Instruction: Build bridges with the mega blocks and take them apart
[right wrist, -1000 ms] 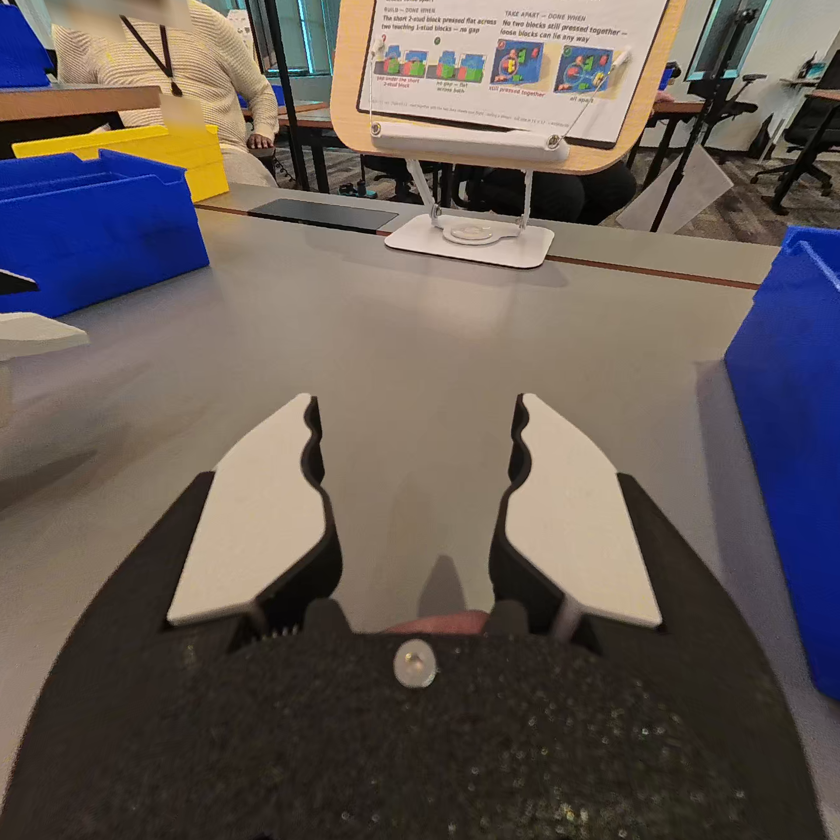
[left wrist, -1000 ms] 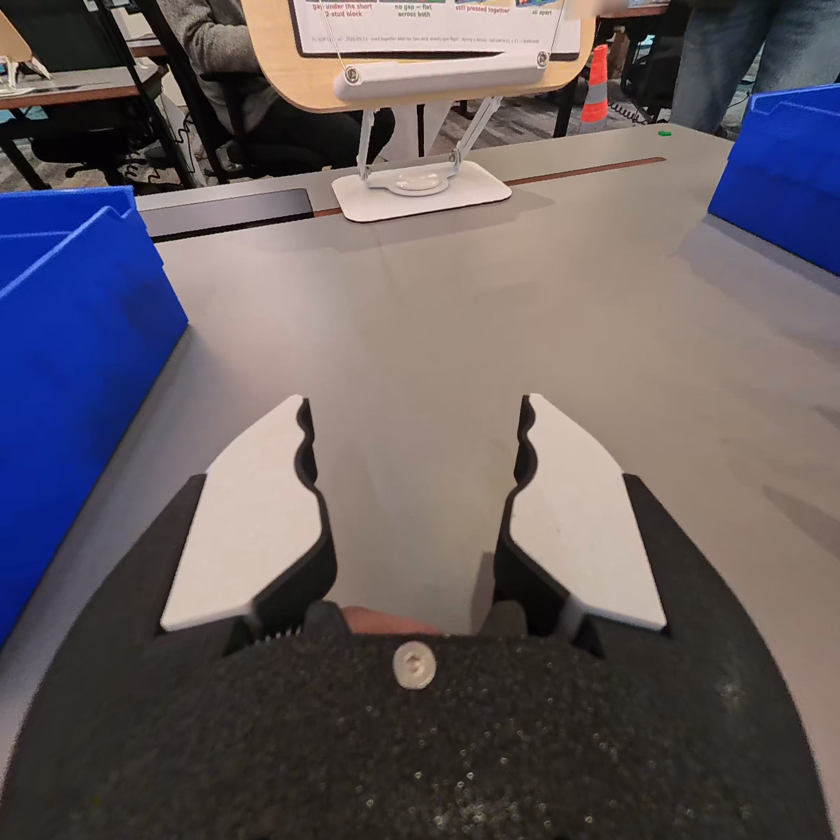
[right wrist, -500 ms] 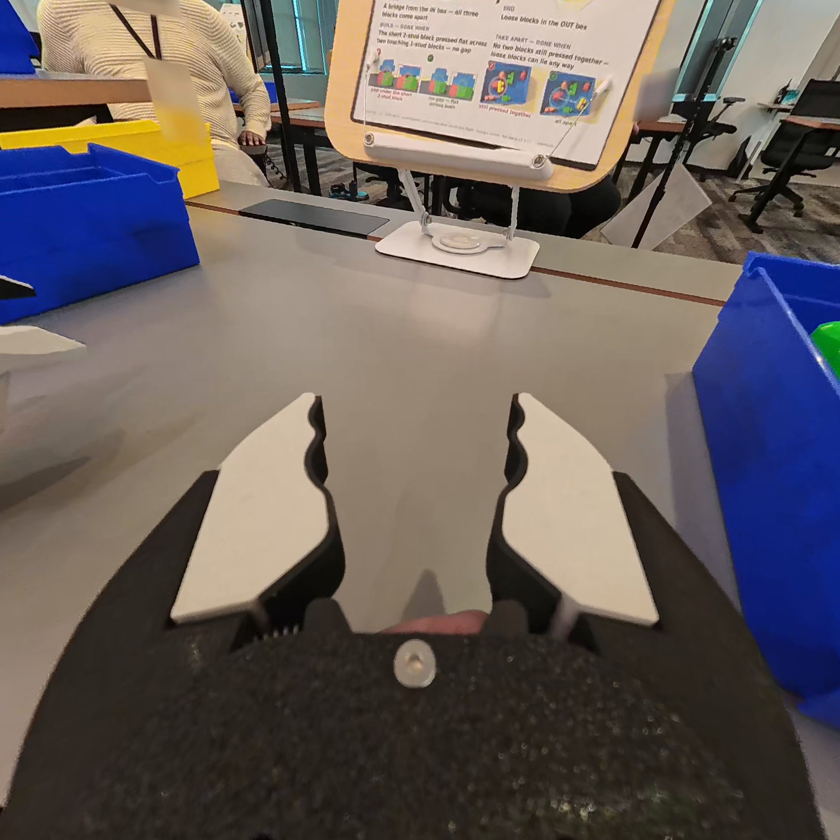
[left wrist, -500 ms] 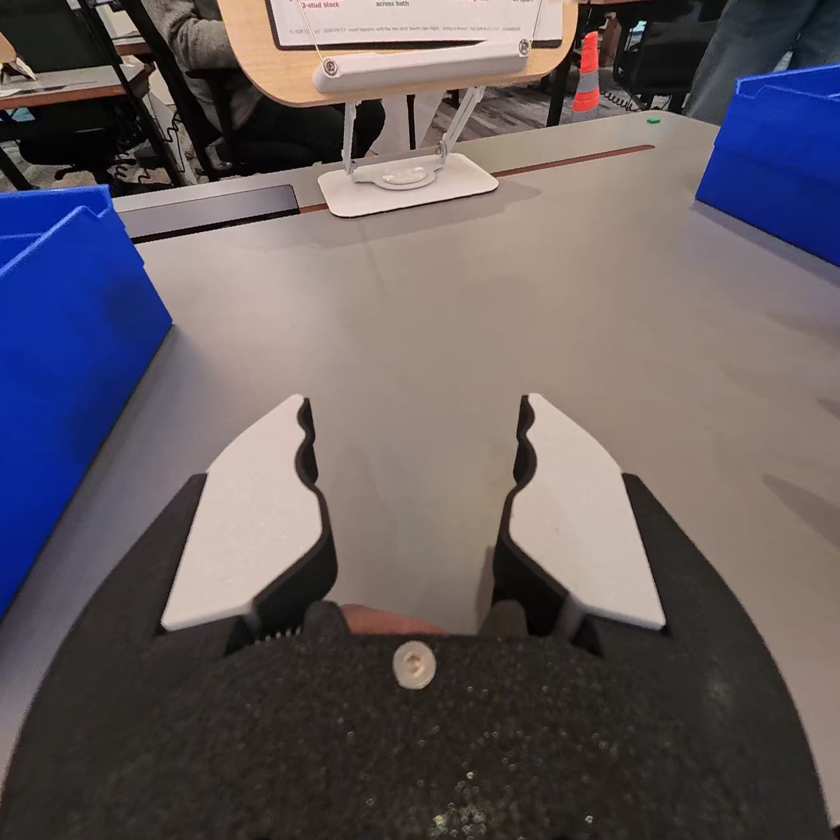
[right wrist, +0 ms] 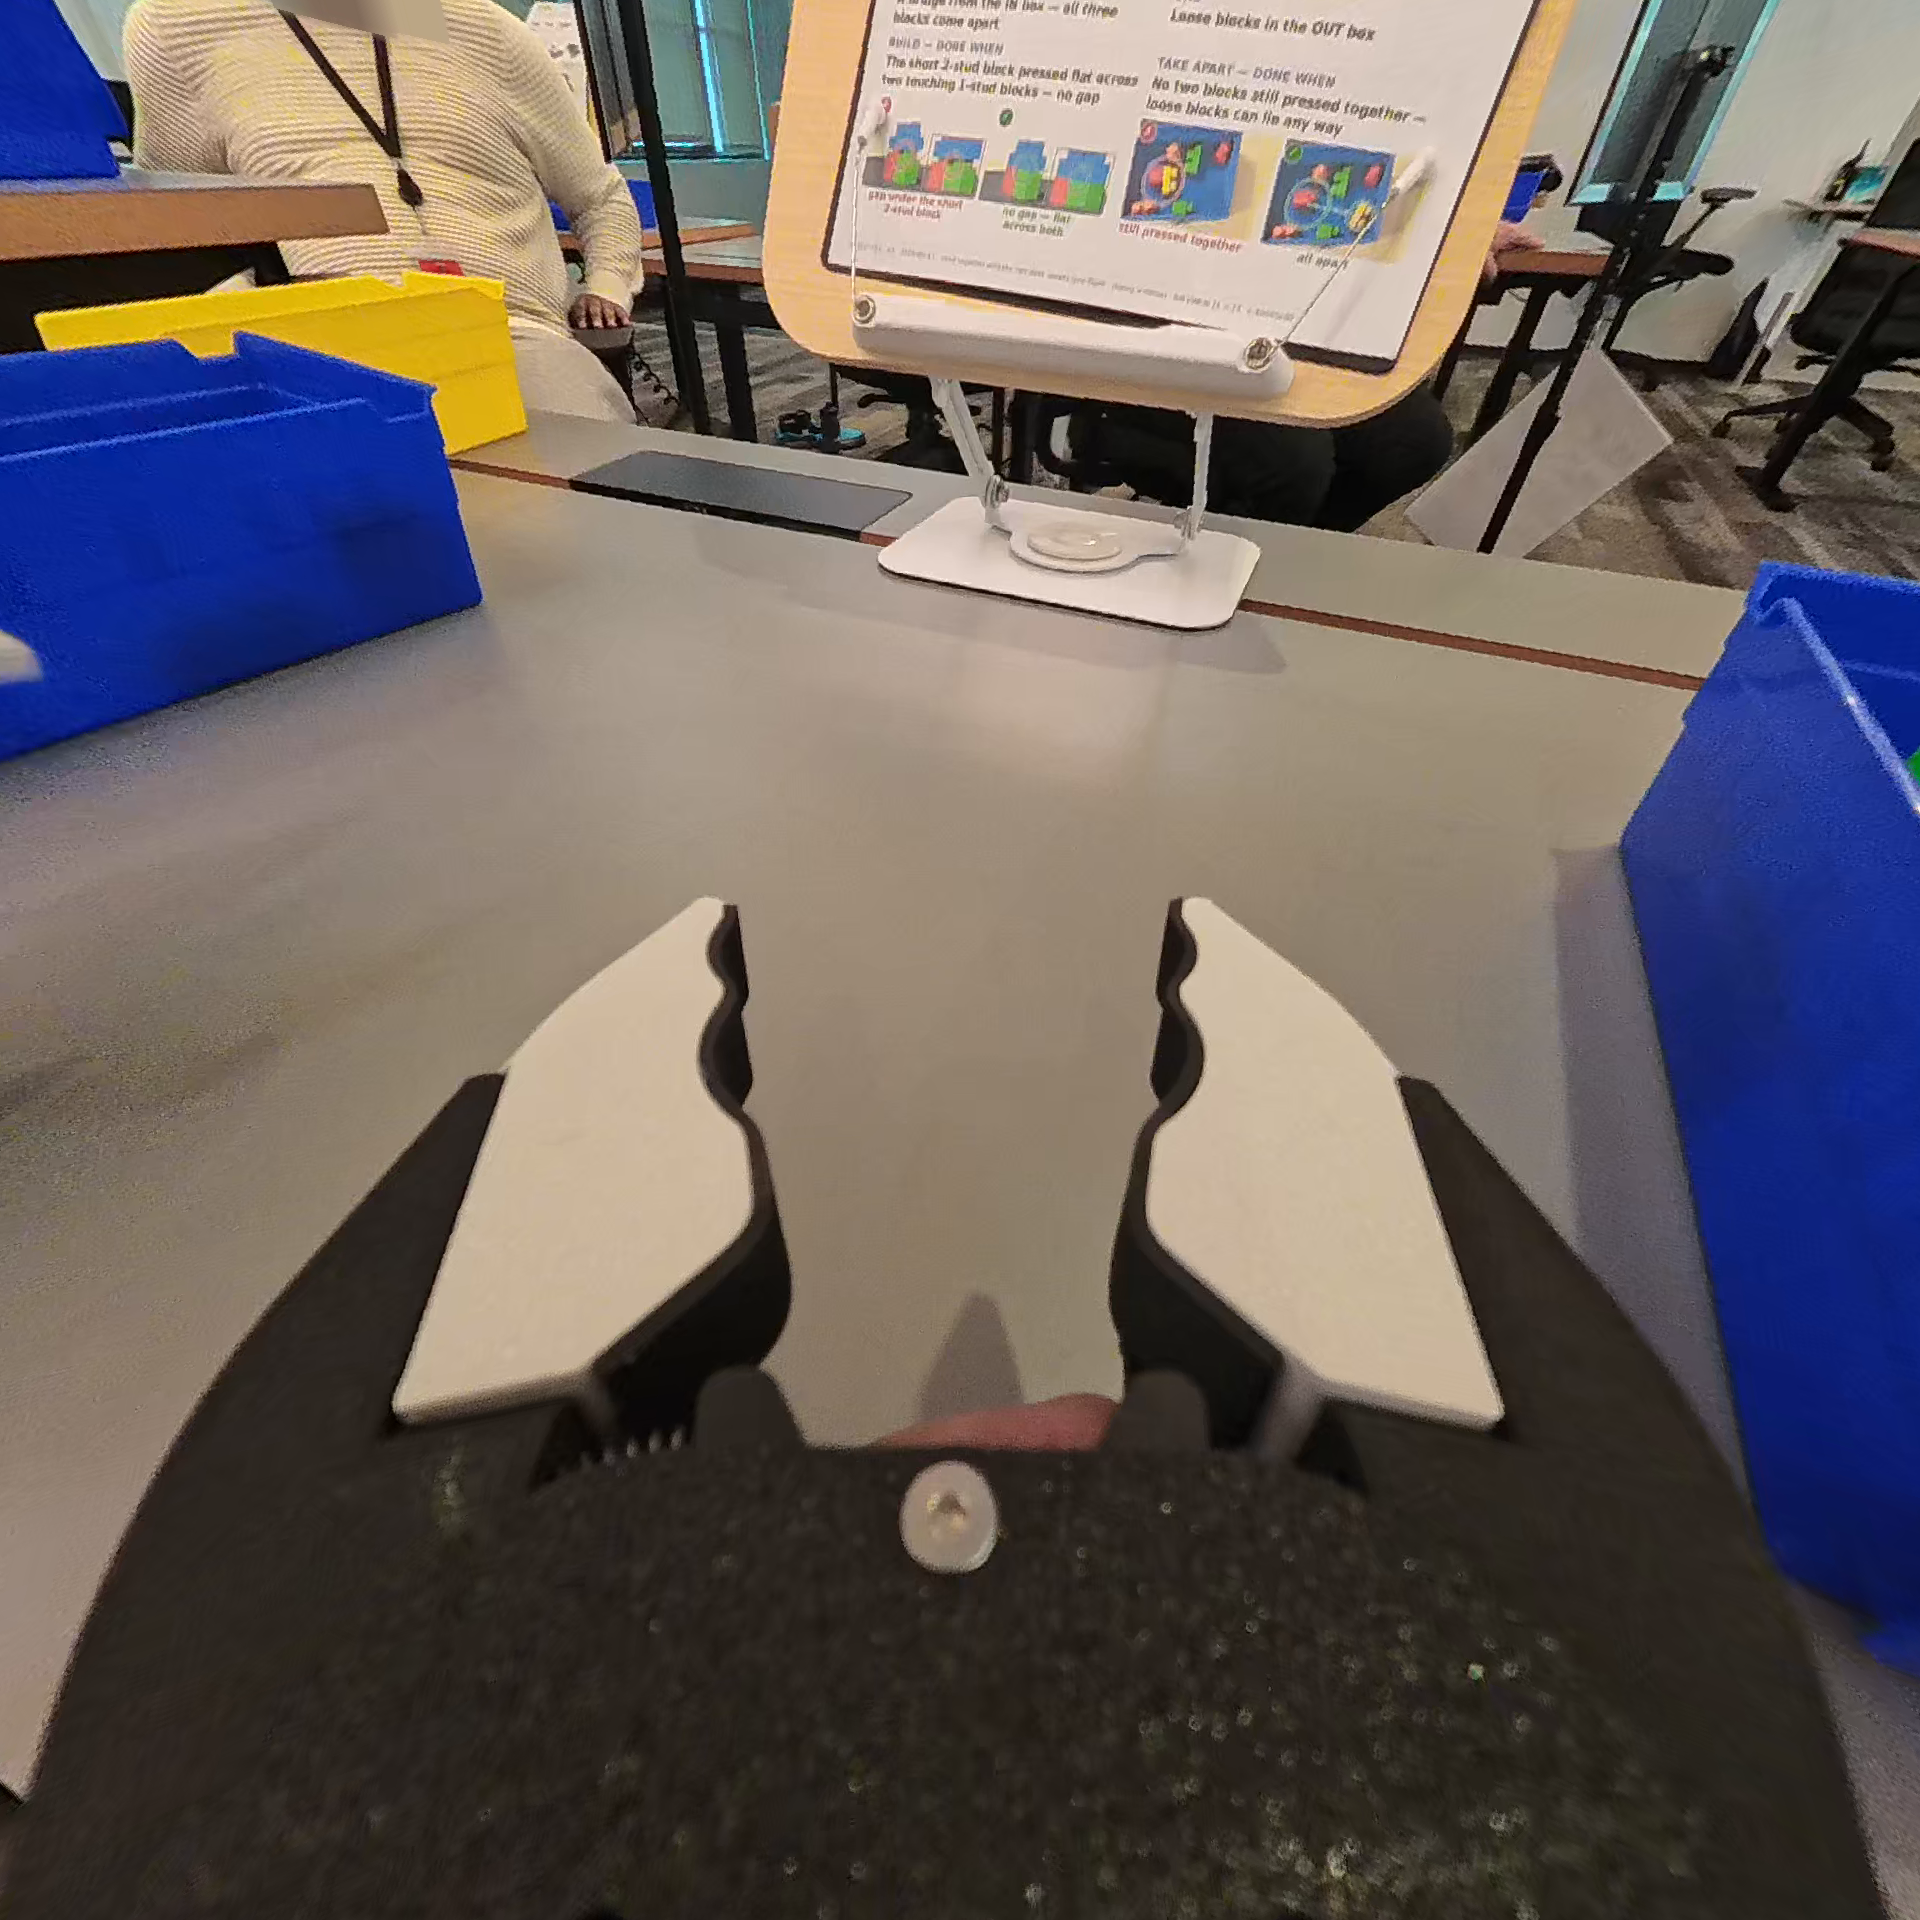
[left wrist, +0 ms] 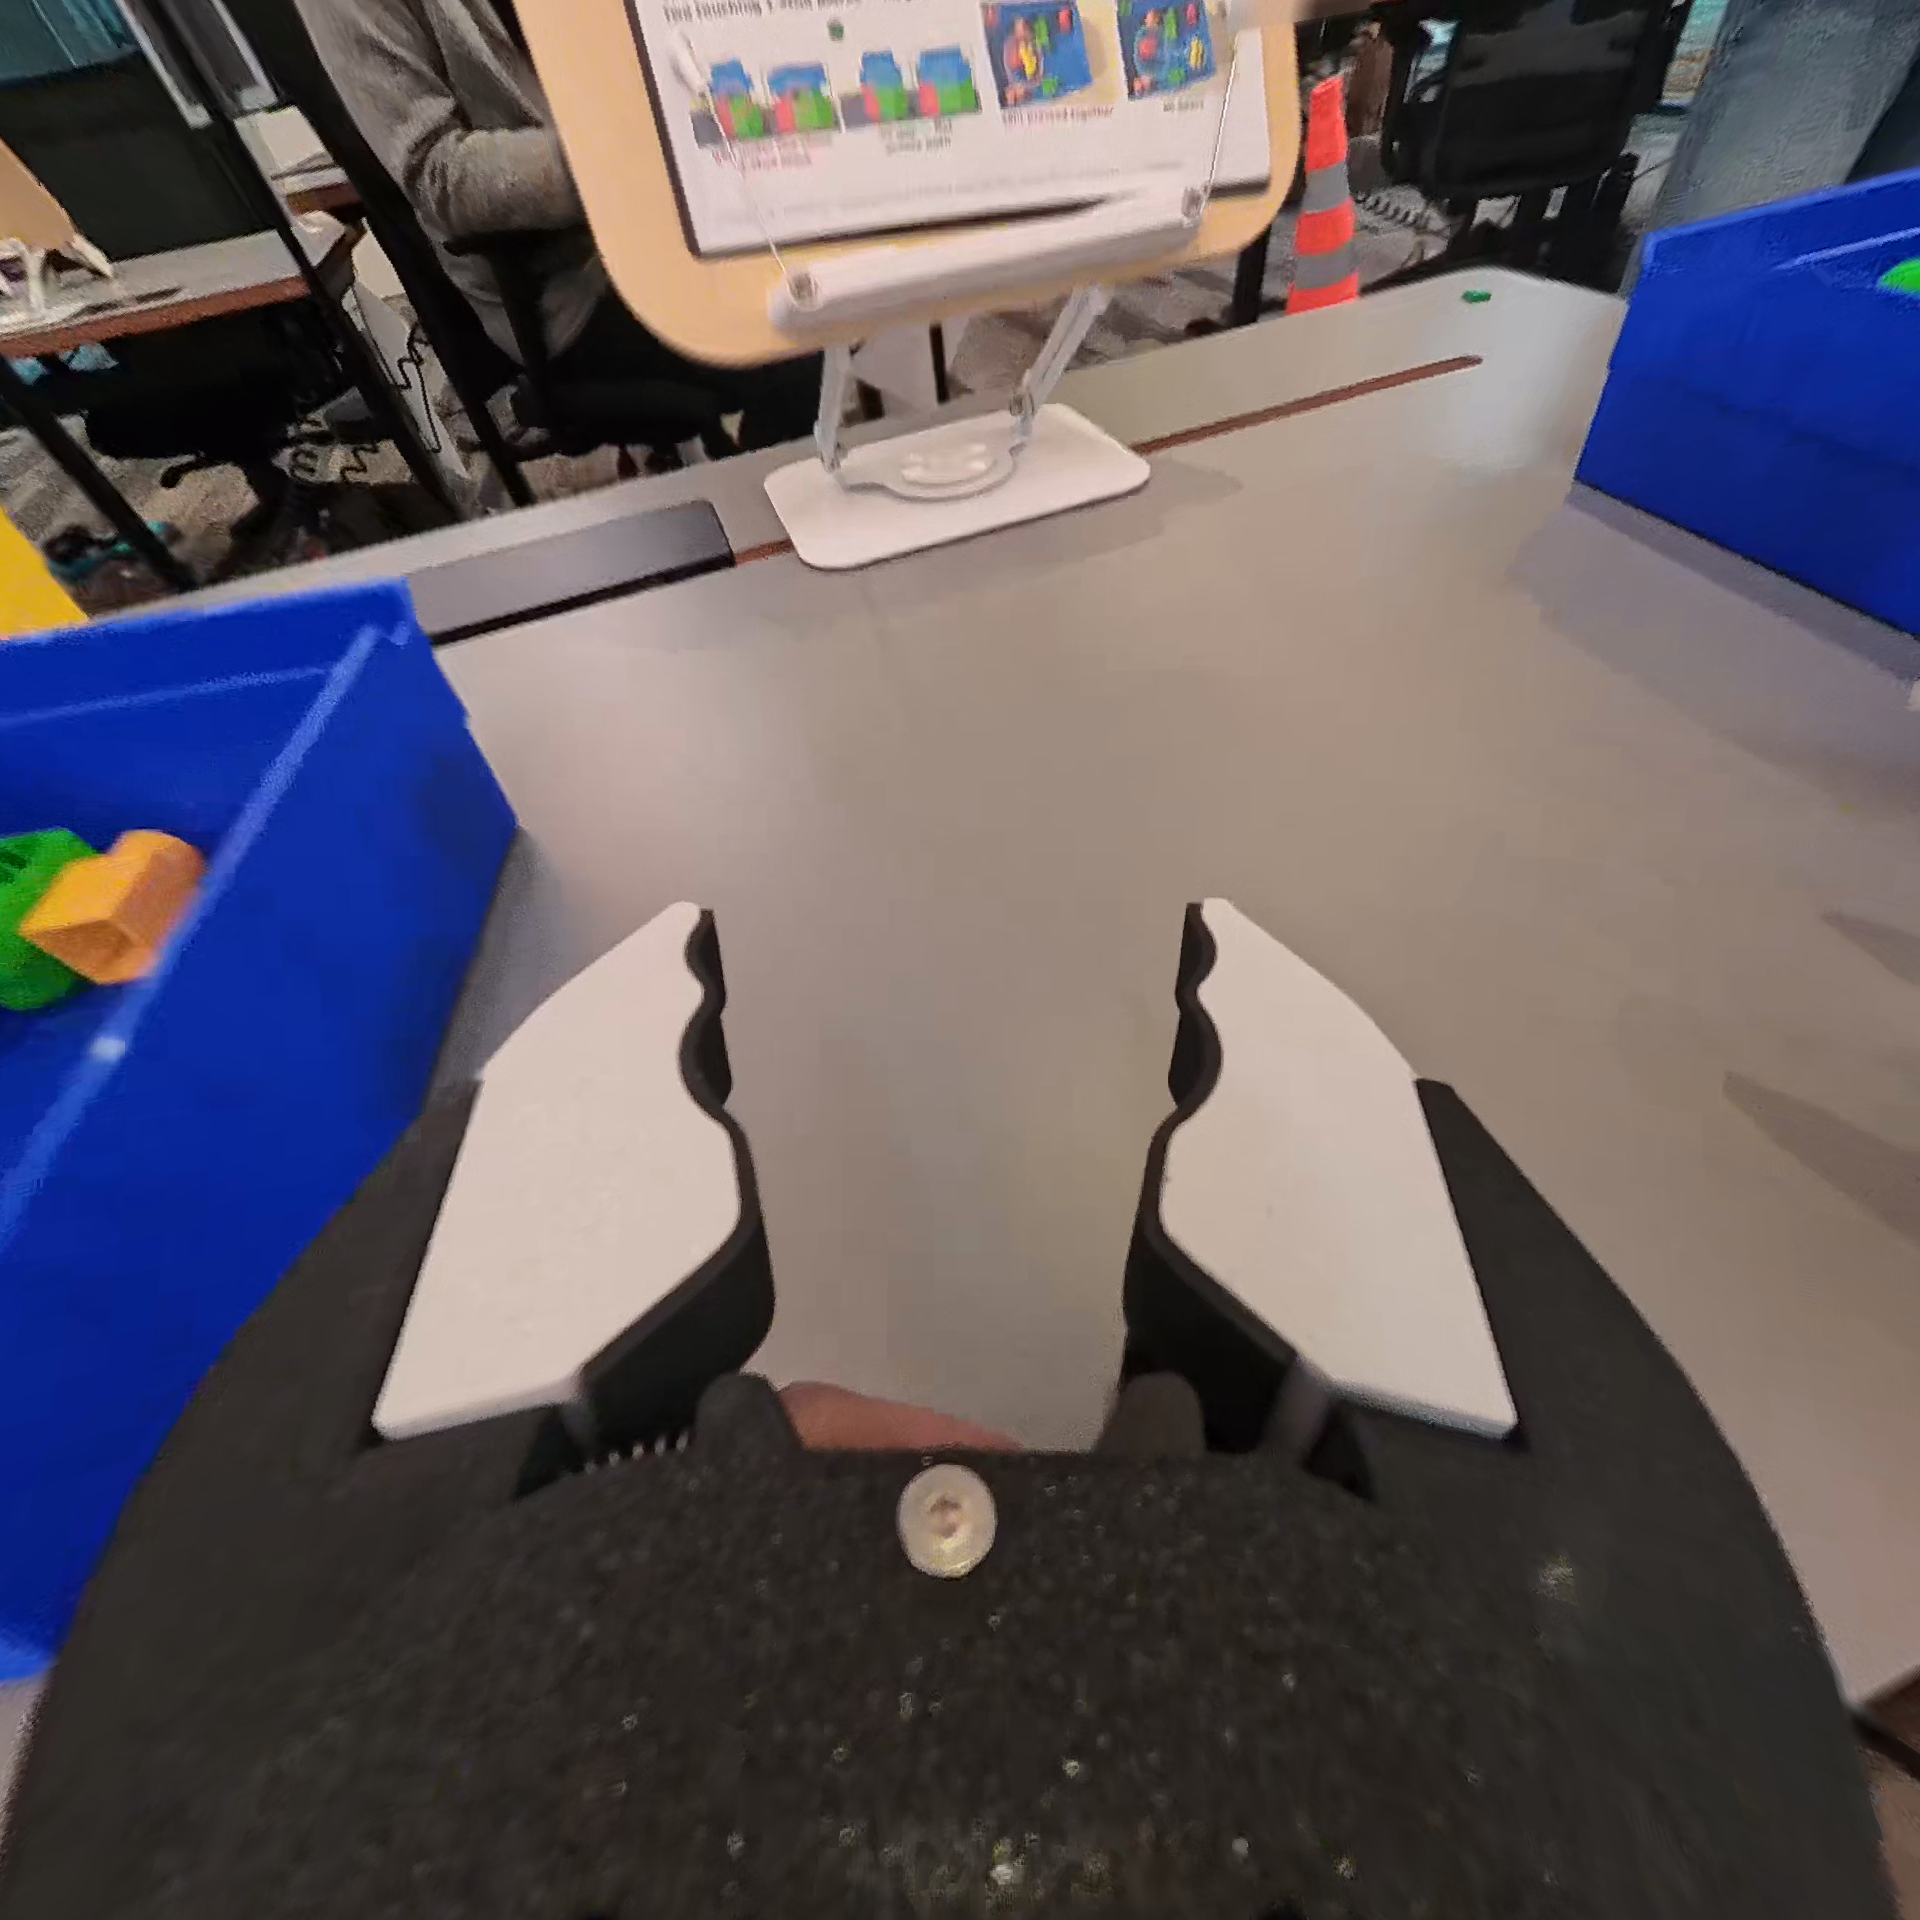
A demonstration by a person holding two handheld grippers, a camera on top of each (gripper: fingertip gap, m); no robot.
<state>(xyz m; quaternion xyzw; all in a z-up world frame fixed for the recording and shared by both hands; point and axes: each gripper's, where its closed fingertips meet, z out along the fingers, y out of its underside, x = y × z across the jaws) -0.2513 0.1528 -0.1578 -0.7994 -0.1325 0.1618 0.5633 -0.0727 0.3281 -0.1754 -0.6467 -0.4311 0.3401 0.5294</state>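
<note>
My left gripper (left wrist: pixel 948 920) is open and empty above the grey table (left wrist: pixel 1039 748). To its left a blue bin (left wrist: pixel 239 935) holds an orange block (left wrist: pixel 114 920) joined to or lying against a green block (left wrist: pixel 26 914). A second blue bin (left wrist: pixel 1766 416) at the far right shows a bit of green block (left wrist: pixel 1901 275). My right gripper (right wrist: pixel 951 914) is open and empty over the table (right wrist: pixel 935 748), with that bin (right wrist: pixel 1787 1039) close at its right and the left bin (right wrist: pixel 208 540) far left.
An instruction sheet on a wooden stand (right wrist: pixel 1101 208) with a white base (left wrist: pixel 956 483) sits at the table's far edge. A yellow bin (right wrist: pixel 343 332) lies behind the left bin. People sit beyond the table. An orange cone (left wrist: pixel 1325 223) stands on the floor.
My left gripper has risen and tilted, so the inside of the left bin with its blocks now shows. My right gripper has lifted a little. Both stay open.
</note>
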